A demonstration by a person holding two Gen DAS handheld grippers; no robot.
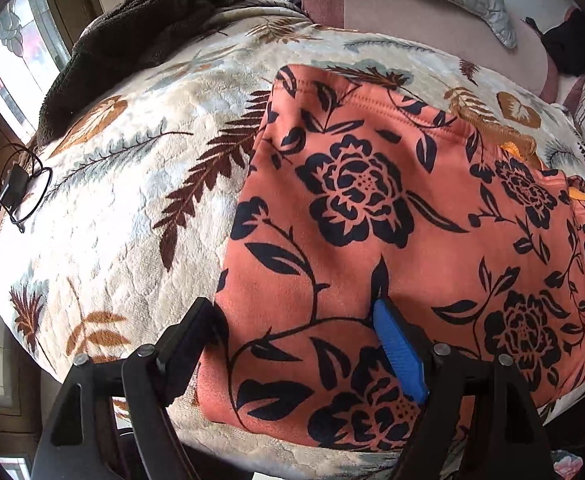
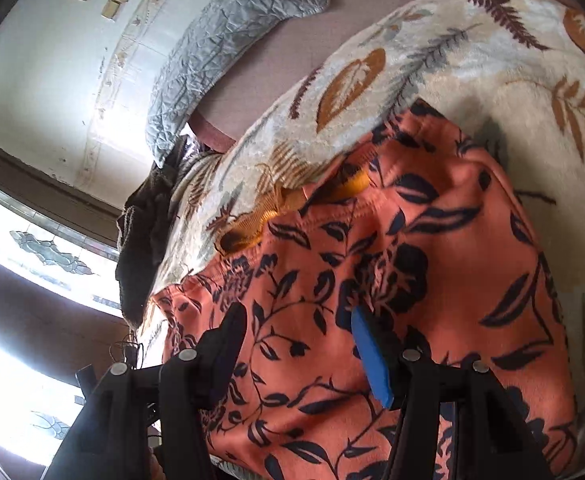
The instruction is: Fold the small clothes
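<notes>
Orange floral garment (image 1: 372, 240) flat on leaf-print blanket (image 1: 112, 200), long axis away from both claws; left claw (image 1: 292, 320) wide open, empty, astride left edge; right claw (image 2: 296, 328) half-open, empty, above garment.

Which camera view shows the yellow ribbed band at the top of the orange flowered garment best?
The right wrist view: the yellow band lies near the middle, long and unhidden, at the edge of the orange garment. The left wrist view shows only small yellow bits near its right edge.
</notes>
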